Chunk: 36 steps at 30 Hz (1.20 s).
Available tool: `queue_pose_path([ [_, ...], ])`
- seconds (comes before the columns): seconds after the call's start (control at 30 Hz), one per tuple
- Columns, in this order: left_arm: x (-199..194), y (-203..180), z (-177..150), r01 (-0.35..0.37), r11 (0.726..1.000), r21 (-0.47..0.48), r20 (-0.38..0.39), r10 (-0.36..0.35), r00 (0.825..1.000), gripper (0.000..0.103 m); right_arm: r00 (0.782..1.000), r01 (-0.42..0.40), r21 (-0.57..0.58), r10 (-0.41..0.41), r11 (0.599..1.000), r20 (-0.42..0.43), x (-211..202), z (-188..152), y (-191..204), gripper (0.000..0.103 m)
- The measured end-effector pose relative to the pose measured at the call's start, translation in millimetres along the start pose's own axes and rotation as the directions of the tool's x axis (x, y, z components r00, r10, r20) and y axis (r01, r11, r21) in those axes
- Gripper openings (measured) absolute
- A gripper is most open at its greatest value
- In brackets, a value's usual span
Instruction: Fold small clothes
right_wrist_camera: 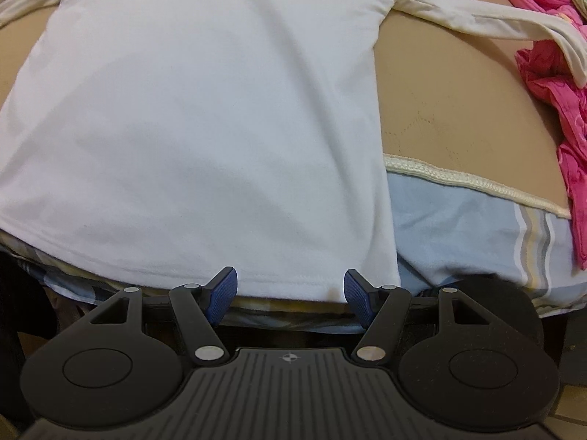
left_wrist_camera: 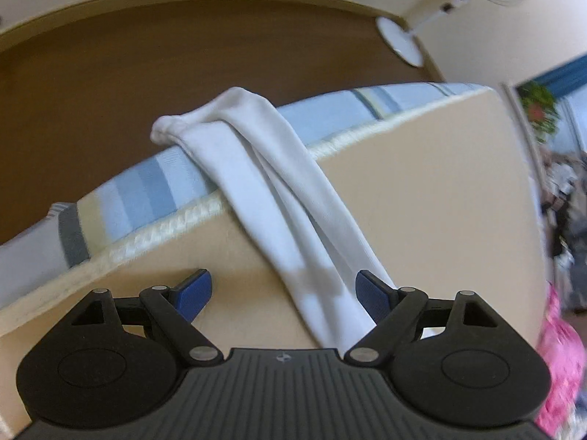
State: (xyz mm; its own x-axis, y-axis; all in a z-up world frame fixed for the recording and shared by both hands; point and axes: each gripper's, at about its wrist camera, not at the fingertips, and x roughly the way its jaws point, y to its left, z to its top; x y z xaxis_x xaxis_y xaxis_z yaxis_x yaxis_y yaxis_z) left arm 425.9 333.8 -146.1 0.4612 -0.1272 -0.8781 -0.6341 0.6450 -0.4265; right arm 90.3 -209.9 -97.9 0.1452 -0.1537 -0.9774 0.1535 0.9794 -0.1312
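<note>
A white long-sleeved shirt [right_wrist_camera: 205, 117] lies spread flat on a tan mattress top [right_wrist_camera: 458, 102], its hem hanging at the near edge. My right gripper [right_wrist_camera: 290, 280] is open just over that hem, near the shirt's right corner, its blue pads apart. The shirt's right sleeve [right_wrist_camera: 458, 14] stretches out towards a pink cloth. In the left wrist view the other white sleeve [left_wrist_camera: 264, 168] lies bunched across the mattress [left_wrist_camera: 422, 190], with its cuff draped over the far edge. My left gripper [left_wrist_camera: 283, 284] is open wide over the sleeve's near end. The cloth lies close to the right pad [left_wrist_camera: 370, 293].
A crumpled pink cloth [right_wrist_camera: 550, 84] lies at the mattress's right side, also seen as pink cloth [left_wrist_camera: 561, 359]. A blue striped sheet [right_wrist_camera: 458, 227] covers the mattress side below a corded seam. Beyond the far edge are brown floor [left_wrist_camera: 183, 58] and a white fan base [left_wrist_camera: 398, 40].
</note>
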Motion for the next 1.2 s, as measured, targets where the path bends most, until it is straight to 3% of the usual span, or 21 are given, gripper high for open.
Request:
queue_pose_path([
  [0.03,-1.4,-8.9,1.1,-0.048,0.999,0.013,0.044,0.047,0.998,0.056,1.000,0.005,-0.007,-0.005,1.000,-0.002,0.1,2.1,1.5,0.066],
  [0.07,0.7,-16.1,7.1,-0.089,0.995,0.054,0.065,0.085,0.994,0.006,1.000,0.007,-0.014,-0.007,1.000,-0.001,-0.1,3.6,2.6,0.066],
  [0.13,1.4,-34.7,16.5,-0.125,0.987,0.099,0.065,0.119,0.991,0.004,1.000,0.003,-0.030,-0.003,1.000,0.004,-1.4,5.9,5.2,0.067],
  [0.2,-29.3,-56.9,14.0,-0.118,0.981,0.155,0.137,0.096,0.986,0.004,1.000,-0.005,-0.049,0.006,0.999,0.011,-2.1,6.6,6.1,0.067],
  [0.27,-69.2,-94.9,-2.7,-0.083,0.964,0.252,0.227,0.025,0.974,0.004,1.000,-0.004,-0.058,0.005,0.998,0.013,1.1,5.8,4.7,0.067],
  [0.33,-117.5,-140.5,-39.1,-0.011,0.924,0.382,0.290,-0.108,0.951,0.004,1.000,-0.008,-0.047,0.008,0.999,0.014,5.2,5.5,2.3,0.067],
  [0.4,-166.0,-184.8,-106.7,0.069,0.834,0.547,0.303,-0.275,0.913,0.004,1.000,-0.019,-0.032,0.019,0.999,0.017,8.7,5.0,-0.8,0.067],
  [0.43,-183.4,-201.2,-149.7,0.098,0.772,0.628,0.281,-0.343,0.896,0.004,0.999,-0.023,-0.025,0.023,0.999,0.026,8.7,4.2,-1.6,0.067],
  [0.5,-197.9,-216.4,-236.2,0.157,0.630,0.761,0.172,-0.428,0.887,0.010,0.998,-0.033,0.000,0.033,0.999,0.053,7.1,3.9,-6.7,0.067],
  [0.53,-195.0,-216.6,-284.5,0.191,0.538,0.821,0.077,-0.435,0.897,0.032,0.997,-0.044,0.016,0.043,0.999,0.067,5.5,3.3,-10.4,0.067],
  [0.57,-187.0,-212.0,-321.6,0.210,0.472,0.856,0.001,-0.408,0.913,0.074,0.995,-0.055,0.031,0.052,0.998,0.079,3.8,2.5,-13.7,0.067],
  [0.6,-175.5,-202.2,-353.7,0.218,0.427,0.878,-0.055,-0.363,0.930,0.090,0.994,-0.064,0.047,0.059,0.997,0.091,2.2,1.1,-19.7,0.067],
  [0.63,-161.9,-184.5,-382.3,0.223,0.391,0.893,-0.096,-0.318,0.943,0.096,0.993,-0.067,0.061,0.061,0.996,0.101,0.9,-0.6,-26.0,0.067],
  [0.7,-139.6,-151.7,-411.9,0.158,0.334,0.929,-0.091,-0.208,0.974,0.096,0.991,-0.067,0.094,0.056,0.993,0.123,-1.2,-4.3,-40.0,0.067],
  [0.77,-123.1,-119.1,-409.0,0.074,0.334,0.940,-0.039,-0.111,0.993,0.096,0.989,-0.070,0.123,0.053,0.990,0.137,-0.9,-5.4,-54.5,0.067],
  [0.8,-117.9,-107.8,-395.8,0.039,0.356,0.934,-0.011,-0.081,0.997,0.096,0.987,-0.075,0.145,0.053,0.987,0.151,-0.7,-3.9,-63.2,0.067],
  [0.93,-112.3,-86.2,-310.5,-0.094,0.494,0.864,0.119,-0.019,0.993,0.096,0.963,-0.149,0.237,0.087,0.960,0.254,-6.0,23.1,-89.9,0.067],
  [1.0,-111.5,-88.7,-272.7,-0.104,0.564,0.819,0.133,-0.012,0.991,0.096,0.931,-0.247,0.285,0.146,0.926,0.333,-12.0,49.8,-100.5,0.067],
  [1.07,-111.5,-94.3,-240.6,-0.113,0.632,0.767,0.142,0.004,0.990,0.096,0.882,-0.353,0.320,0.199,0.879,0.427,-17.0,84.7,-106.6,0.068],
  [1.13,-108.9,-94.4,-218.1,-0.106,0.673,0.732,0.136,0.008,0.991,0.096,0.841,-0.410,0.324,0.216,0.853,0.496,-15.0,118.7,-107.6,0.069],
  [1.2,-99.4,-97.3,-213.4,-0.107,0.689,0.716,0.131,0.019,0.991,0.096,0.826,-0.421,0.307,0.221,0.854,0.519,-4.0,159.4,-100.8,0.071],
])
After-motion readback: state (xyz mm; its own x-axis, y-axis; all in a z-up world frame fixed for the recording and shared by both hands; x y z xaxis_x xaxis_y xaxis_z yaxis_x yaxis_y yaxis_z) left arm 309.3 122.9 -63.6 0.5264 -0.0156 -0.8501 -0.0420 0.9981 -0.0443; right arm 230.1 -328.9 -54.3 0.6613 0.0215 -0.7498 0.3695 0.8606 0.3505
